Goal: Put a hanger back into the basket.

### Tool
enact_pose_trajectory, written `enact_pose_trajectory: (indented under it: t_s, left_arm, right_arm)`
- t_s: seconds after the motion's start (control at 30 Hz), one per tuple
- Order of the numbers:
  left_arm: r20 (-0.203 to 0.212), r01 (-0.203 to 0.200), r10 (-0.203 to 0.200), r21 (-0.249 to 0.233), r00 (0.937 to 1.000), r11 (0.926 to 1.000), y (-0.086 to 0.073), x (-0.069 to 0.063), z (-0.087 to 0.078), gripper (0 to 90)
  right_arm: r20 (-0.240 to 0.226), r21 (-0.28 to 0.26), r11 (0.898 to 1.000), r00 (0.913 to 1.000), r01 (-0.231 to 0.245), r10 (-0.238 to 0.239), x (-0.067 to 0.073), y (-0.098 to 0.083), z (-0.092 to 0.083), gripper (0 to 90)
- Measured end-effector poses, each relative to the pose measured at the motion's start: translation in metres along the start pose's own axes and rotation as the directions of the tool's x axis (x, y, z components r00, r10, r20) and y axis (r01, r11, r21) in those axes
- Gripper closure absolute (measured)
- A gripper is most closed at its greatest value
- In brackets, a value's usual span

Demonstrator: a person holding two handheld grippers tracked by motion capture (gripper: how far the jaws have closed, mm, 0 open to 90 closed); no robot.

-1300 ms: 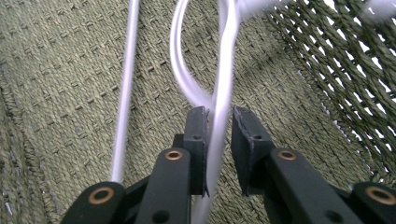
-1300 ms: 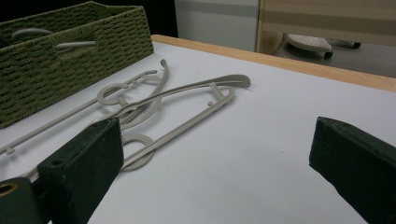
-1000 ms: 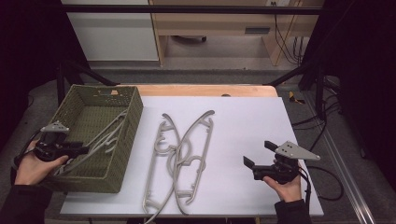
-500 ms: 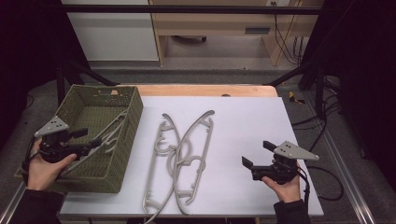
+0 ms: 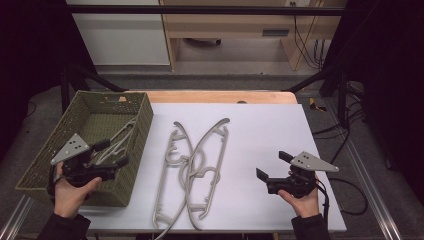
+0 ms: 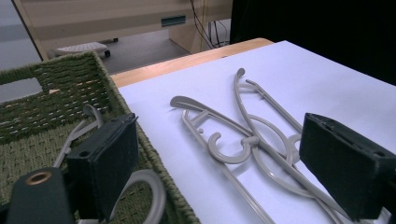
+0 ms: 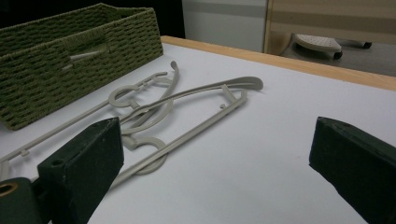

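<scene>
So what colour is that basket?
Olive green, woven. The basket shows best in the right gripper view.

Bright, even light on the table, dark surroundings, near gripper jaws blurred

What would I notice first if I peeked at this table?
Probably the grey hangers lying tangled in the middle of the white table. Next, the green woven basket at the left edge, with another hanger inside it. The left tongs stand open over the basket, and the right tongs wait open on the other side.
</scene>
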State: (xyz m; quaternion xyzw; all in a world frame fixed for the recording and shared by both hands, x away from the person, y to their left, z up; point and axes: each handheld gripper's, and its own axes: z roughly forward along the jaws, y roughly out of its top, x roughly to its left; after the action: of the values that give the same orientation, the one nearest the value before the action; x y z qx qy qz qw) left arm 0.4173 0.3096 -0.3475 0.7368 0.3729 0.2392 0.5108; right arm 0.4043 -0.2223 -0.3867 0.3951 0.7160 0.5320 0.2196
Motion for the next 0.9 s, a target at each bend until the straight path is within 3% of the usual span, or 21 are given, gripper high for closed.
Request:
enact_pose_trajectory:
  t_s: [0.1,0.33,0.43,0.67,0.9]
  left_arm:
    - [0.022,-0.008,0.008,-0.012,0.9997,0.9999,-0.005,-0.006,-0.001,10.1]
    - [0.023,0.001,-0.001,0.008,0.9997,1.0,-0.018,-0.01,0.004,8.9]
    - [0.018,-0.017,0.016,0.015,0.9997,0.9998,-0.018,-0.011,0.005,7.7]
    - [0.014,-0.015,0.015,0.01,0.9998,0.9998,-0.018,-0.011,0.003,5.8]
    - [0.002,-0.012,0.012,0.009,0.9999,0.9999,-0.021,-0.008,0.003,5.5]
  right_arm:
    - [-0.007,0.002,1.0,1.0,0.004,-0.004,0.003,0.001,0.002,3.1]
    - [-0.019,0.035,0.999,0.9997,0.019,-0.018,0.016,0.003,0.012,3.5]
    - [-0.035,0.046,0.999,0.9993,0.014,-0.012,0.022,0.004,0.016,3.6]
    - [-0.066,0.056,0.998,0.9978,0.007,-0.003,0.031,0.002,0.027,4.1]
    - [-0.09,0.103,0.995,0.9959,0.02,-0.011,0.047,0.0,0.044,4.2]
